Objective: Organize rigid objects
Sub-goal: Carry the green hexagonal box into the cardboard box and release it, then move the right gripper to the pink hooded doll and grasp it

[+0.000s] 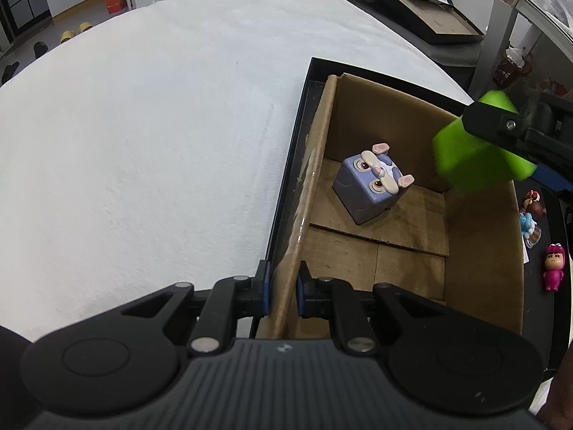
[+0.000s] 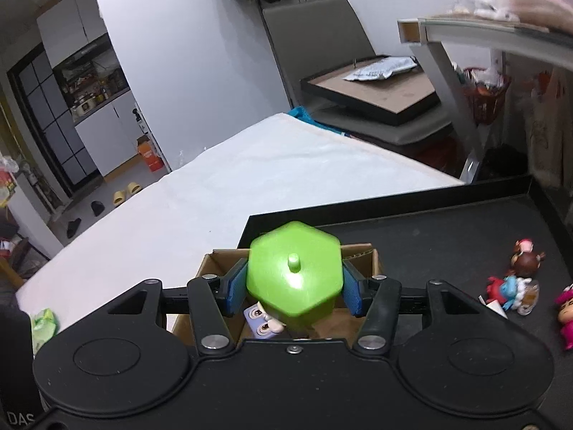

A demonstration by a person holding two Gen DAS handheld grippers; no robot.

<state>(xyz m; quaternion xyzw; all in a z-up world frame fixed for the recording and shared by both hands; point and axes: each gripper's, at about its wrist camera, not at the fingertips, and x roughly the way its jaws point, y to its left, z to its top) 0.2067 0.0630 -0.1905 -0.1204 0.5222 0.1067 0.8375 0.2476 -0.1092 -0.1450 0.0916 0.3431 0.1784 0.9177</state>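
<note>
Item: green hexagonal toy (image 2: 294,268), glossy, with a small stub on top, is hanging above the cardboard box (image 1: 480,251), pinched between the right gripper (image 2: 293,288) pads. Left gripper (image 1: 283,292) is clamping the box's left wall. Purple cube toy (image 1: 369,186) is sitting inside, on the box floor.
</note>
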